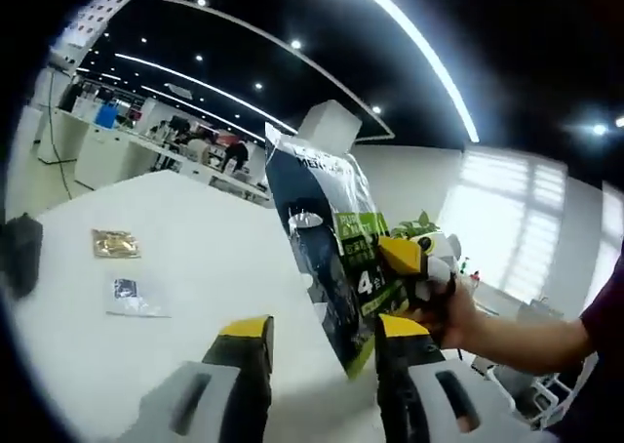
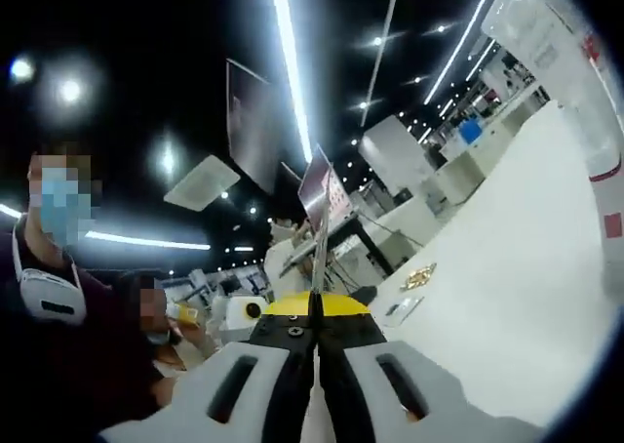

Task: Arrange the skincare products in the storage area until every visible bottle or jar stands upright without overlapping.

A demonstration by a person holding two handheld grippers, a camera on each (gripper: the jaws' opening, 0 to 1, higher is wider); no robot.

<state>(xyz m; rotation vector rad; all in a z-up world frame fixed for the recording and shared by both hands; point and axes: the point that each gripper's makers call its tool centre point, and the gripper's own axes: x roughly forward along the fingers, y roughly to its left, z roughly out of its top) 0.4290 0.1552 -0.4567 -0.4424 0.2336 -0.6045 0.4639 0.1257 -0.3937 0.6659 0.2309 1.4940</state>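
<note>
My right gripper (image 2: 314, 311) has its jaws pressed together on the edge of a dark pouch (image 1: 331, 243), which I hold up in the air above the white surface (image 1: 195, 258). In the left gripper view that pouch stands tilted, green label toward me, with the right gripper (image 1: 414, 262) and my hand (image 1: 458, 311) at its right edge. In the right gripper view the pouch (image 2: 320, 204) rises edge-on, thin, from between the jaws. My left gripper (image 1: 322, 350) hangs below the pouch, jaws wide, nothing between them. A gold sachet (image 1: 115, 243) and a small clear sachet (image 1: 132, 297) lie flat toward the surface's left side, near each other, not touching. A dark object (image 1: 19, 253) sits at the left edge.
</note>
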